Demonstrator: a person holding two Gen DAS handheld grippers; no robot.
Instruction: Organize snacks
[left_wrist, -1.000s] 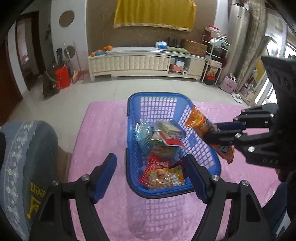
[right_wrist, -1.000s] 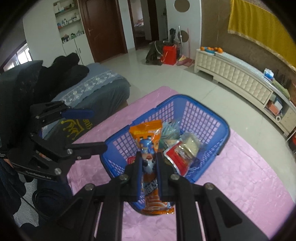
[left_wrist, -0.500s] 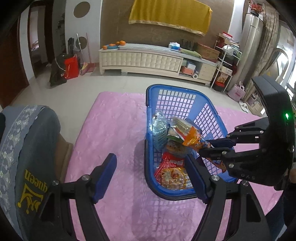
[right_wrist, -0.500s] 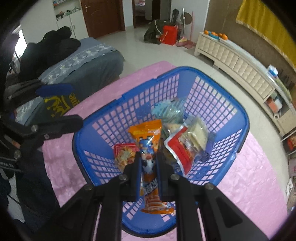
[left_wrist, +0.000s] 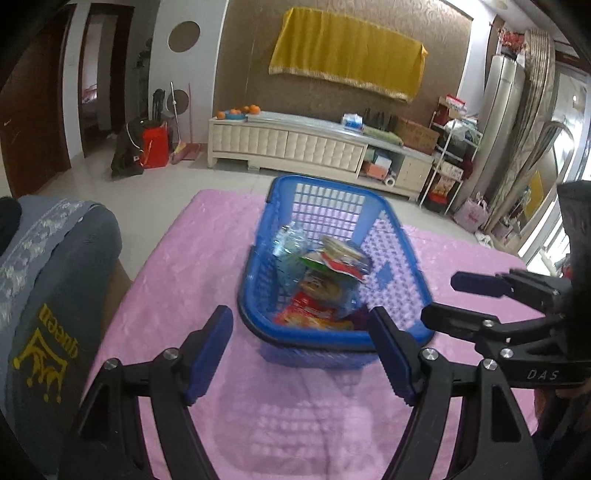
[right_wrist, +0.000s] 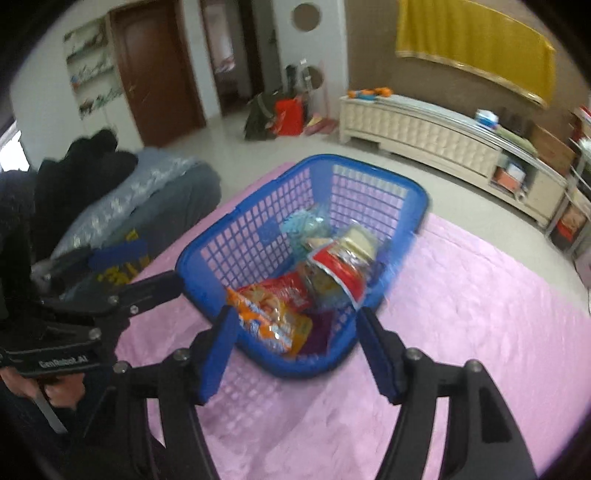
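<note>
A blue plastic basket (left_wrist: 258, 266) (right_wrist: 207, 251) stands on the pink cloth and holds several snack packets. The orange packet (right_wrist: 273, 321) lies loose at its near end, beside a red packet (right_wrist: 291, 288). A red-and-white packet (right_wrist: 340, 273) and a light blue one (right_wrist: 306, 225) sit further in. My right gripper (right_wrist: 295, 321) hovers just before the near rim, its jaws opening, pads touching nothing. My left gripper (left_wrist: 297, 325) is open and empty, also short of the basket. Each gripper shows in the other's view: the right gripper (left_wrist: 458, 301) and the left gripper (right_wrist: 147, 266).
The pink cloth (left_wrist: 184, 277) covers the table around the basket. A grey cushion with a yellow "queen" print (left_wrist: 48, 295) lies to the left. A white low cabinet (left_wrist: 288, 144) stands against the far wall. A hand (right_wrist: 55, 391) holds the left gripper.
The right gripper was shut on the orange packet over the basket; it has opened, the packet now lies in the basket, and the gripper has drawn back. The left gripper also moved back and lower.
</note>
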